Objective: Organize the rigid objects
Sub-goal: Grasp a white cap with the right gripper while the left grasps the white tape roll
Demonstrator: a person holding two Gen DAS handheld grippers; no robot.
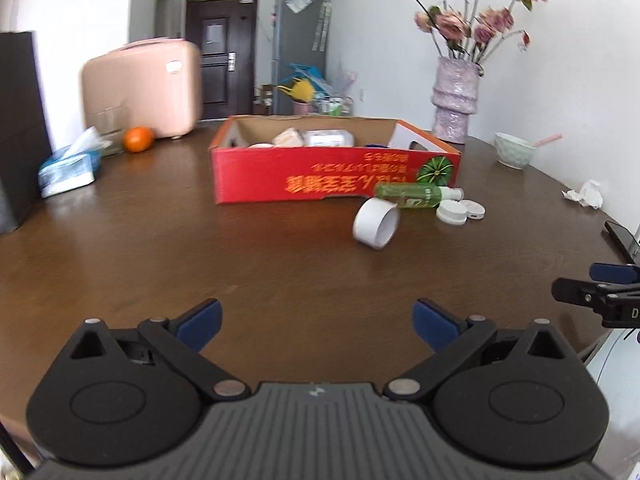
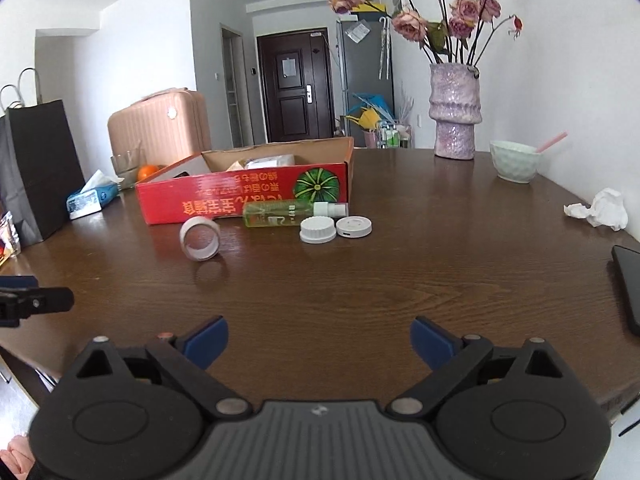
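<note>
Right wrist view: right gripper jaws wide apart, nothing between them, over the brown wooden table. Left gripper likewise spread and empty. White tape ring, green clear plastic bottle and two round white lids lie just in front of the red cardboard box.

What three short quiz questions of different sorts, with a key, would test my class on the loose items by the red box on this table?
1. True or false: the green bottle stands upright.
2. Which lies nearest the tape roll? A) bowl B) green bottle C) vase
3. Fill in: the right gripper holds ____.

Key
1. False; it lies on its side in front of the red box.
2. B
3. Nothing; its jaws stand open over bare table.
</note>
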